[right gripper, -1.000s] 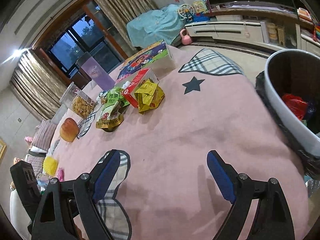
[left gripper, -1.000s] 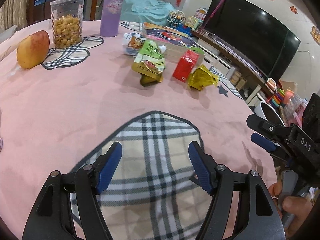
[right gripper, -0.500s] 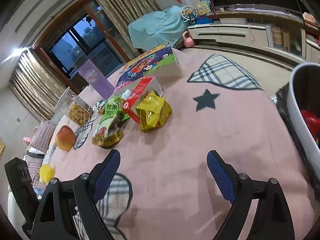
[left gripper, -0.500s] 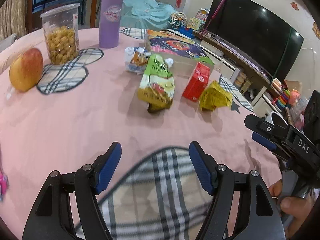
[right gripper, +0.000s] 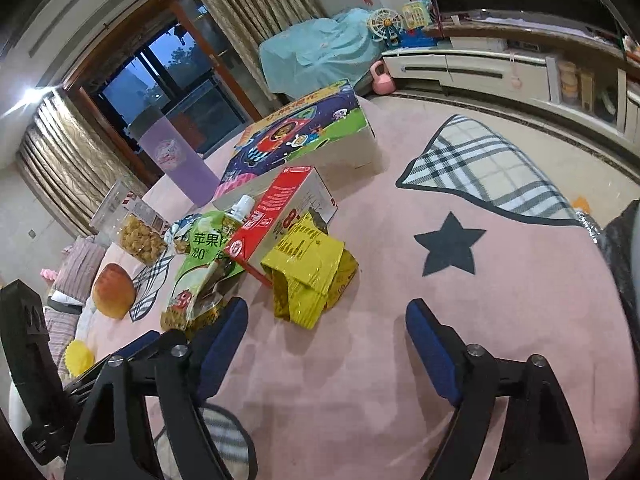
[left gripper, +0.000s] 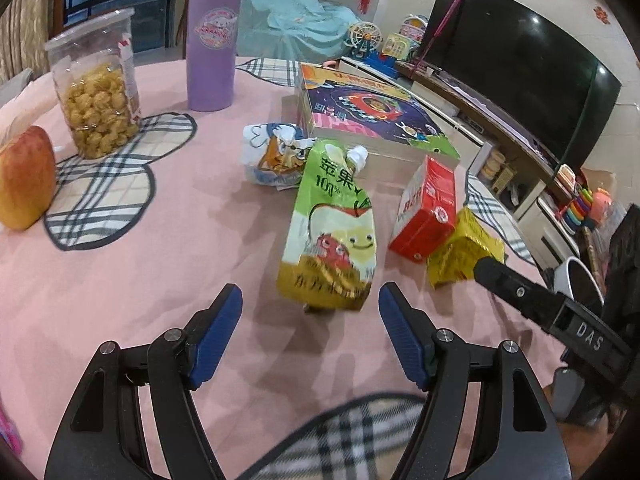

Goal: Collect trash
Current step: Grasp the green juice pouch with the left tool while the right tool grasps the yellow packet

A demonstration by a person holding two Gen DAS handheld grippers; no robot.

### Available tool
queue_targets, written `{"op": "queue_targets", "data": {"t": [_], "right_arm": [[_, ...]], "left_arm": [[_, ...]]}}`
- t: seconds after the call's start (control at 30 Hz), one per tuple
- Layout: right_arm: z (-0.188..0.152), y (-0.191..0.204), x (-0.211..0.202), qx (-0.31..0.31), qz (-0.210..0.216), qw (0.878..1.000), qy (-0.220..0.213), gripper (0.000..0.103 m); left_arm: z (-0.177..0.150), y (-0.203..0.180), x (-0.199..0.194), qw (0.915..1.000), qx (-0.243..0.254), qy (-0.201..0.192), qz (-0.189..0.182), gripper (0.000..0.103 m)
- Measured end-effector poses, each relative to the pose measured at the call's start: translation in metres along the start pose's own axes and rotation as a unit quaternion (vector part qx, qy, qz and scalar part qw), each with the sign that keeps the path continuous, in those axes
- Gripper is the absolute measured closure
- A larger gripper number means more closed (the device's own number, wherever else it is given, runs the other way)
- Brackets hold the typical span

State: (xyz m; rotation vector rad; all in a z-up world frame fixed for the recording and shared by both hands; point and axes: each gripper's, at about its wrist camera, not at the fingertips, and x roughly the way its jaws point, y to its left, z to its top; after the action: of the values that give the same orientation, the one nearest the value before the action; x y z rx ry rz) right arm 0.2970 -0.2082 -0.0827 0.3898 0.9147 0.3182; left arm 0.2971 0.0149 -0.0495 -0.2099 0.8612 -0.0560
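A green juice pouch (left gripper: 332,236) lies on the pink tablecloth just ahead of my open, empty left gripper (left gripper: 310,336). Right of it are a red carton (left gripper: 428,212) and a crumpled yellow wrapper (left gripper: 460,252). A white and blue wrapper (left gripper: 272,152) lies behind the pouch. In the right wrist view the yellow wrapper (right gripper: 312,276) lies just ahead of my open, empty right gripper (right gripper: 326,336), with the red carton (right gripper: 276,216) and the pouch (right gripper: 200,272) to its left. The white bin's rim (left gripper: 580,280) shows at the table's right edge.
A purple tumbler (left gripper: 212,36), a jar of snacks (left gripper: 96,84), an apple (left gripper: 24,176) and a flat colourful box (left gripper: 368,108) stand on the table. A TV (left gripper: 516,60) and low cabinet are behind.
Both grippers have moved forward toward the trash pile, which now looks larger and closer. The bin has slid out of the right wrist view. Both stay open.
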Motion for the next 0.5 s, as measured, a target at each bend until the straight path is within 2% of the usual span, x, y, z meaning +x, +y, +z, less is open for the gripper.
{"op": "queue_targets", "data": {"t": [0.07,0.17,0.23,0.27,0.3,0.33,0.5], "right_arm": [[0.003,-0.003,0.004,0.005,0.0,1.0,0.0,0.023],[0.008,-0.006,0.01,0.012,0.002,1.0,0.005,0.036],[0.009,-0.007,0.012,0.013,0.003,1.0,0.006,0.053],[0.01,-0.007,0.014,0.013,0.005,1.0,0.008,0.058],[0.01,-0.008,0.015,0.015,0.007,1.0,0.009,0.069],[0.01,-0.009,0.015,0.017,0.012,1.0,0.011,0.078],[0.004,-0.011,0.007,0.017,0.025,1.0,0.009,0.085]], "left_arm": [[0.002,-0.002,0.006,1.0,-0.001,0.003,-0.003,0.031],[0.003,-0.009,0.014,0.9999,0.009,0.005,0.0,0.031],[0.001,-0.012,0.018,0.9999,0.015,0.006,-0.003,0.044],[0.0,-0.014,0.02,0.9997,0.019,0.012,-0.003,0.06],[0.0,-0.015,0.022,0.9996,0.022,0.016,-0.003,0.066],[-0.001,-0.016,0.022,0.9995,0.027,0.016,0.0,0.066],[-0.01,-0.015,0.007,0.9996,0.029,0.001,0.004,0.067]]}}
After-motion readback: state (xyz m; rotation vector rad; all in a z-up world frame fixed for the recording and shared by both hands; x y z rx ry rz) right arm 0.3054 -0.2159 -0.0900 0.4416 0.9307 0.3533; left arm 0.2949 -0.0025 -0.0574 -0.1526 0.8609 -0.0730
